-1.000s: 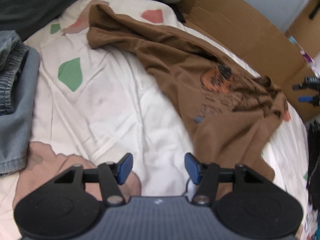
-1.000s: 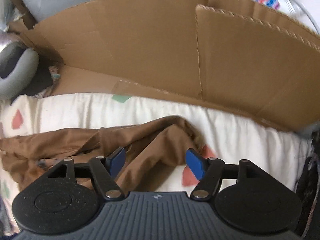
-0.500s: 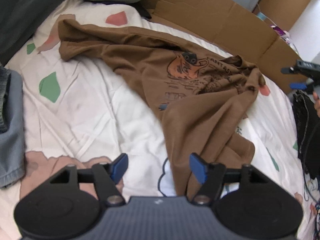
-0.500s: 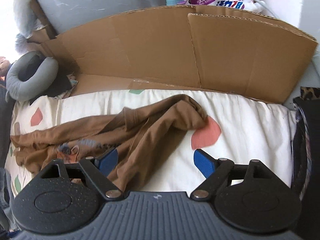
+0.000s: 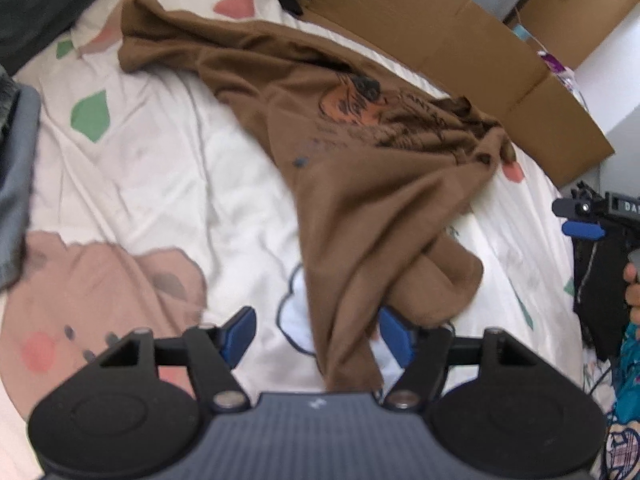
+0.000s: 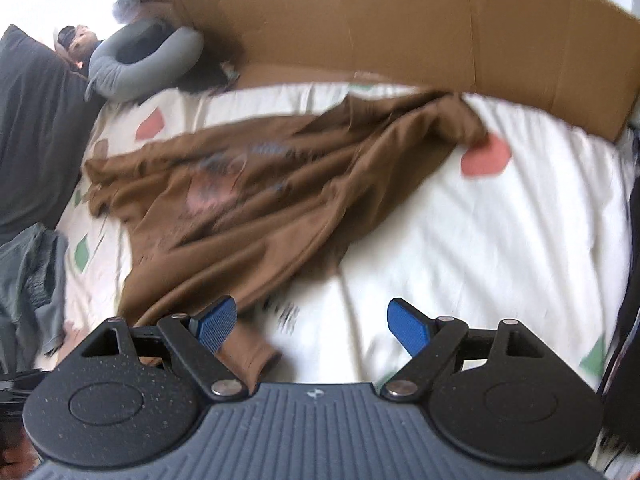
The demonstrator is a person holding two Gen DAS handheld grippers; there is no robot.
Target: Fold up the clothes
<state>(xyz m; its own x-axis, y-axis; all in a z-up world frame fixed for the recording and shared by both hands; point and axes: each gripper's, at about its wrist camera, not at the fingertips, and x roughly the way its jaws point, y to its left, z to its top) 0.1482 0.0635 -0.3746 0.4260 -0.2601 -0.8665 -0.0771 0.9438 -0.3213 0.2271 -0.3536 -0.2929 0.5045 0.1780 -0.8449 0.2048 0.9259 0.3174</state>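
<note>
Both cameras now see more of the white patterned sheet [image 5: 152, 184] than a second ago: the views have pulled back from the brown T-shirt [image 5: 360, 184], and in the right wrist view the cardboard sheet [image 6: 400, 32] has shrunk toward the top edge. The jaws of both tools have just been opening. The left gripper [image 5: 316, 332] stands spread with a hanging fold of the shirt between its blue pads, not pressed. The right gripper [image 6: 312, 324] is spread wide over bare sheet, its left pad just over the shirt's hem.

The shirt lies crumpled and diagonal across the sheet's middle, with an orange-and-black print on top and one sleeve near the cardboard.

Beside the shirt: grey folded clothes [image 5: 16, 184] at the sheet's left edge, a grey neck pillow [image 6: 140, 64] at its far corner, dark clothing [image 5: 592, 280] at its right edge.
</note>
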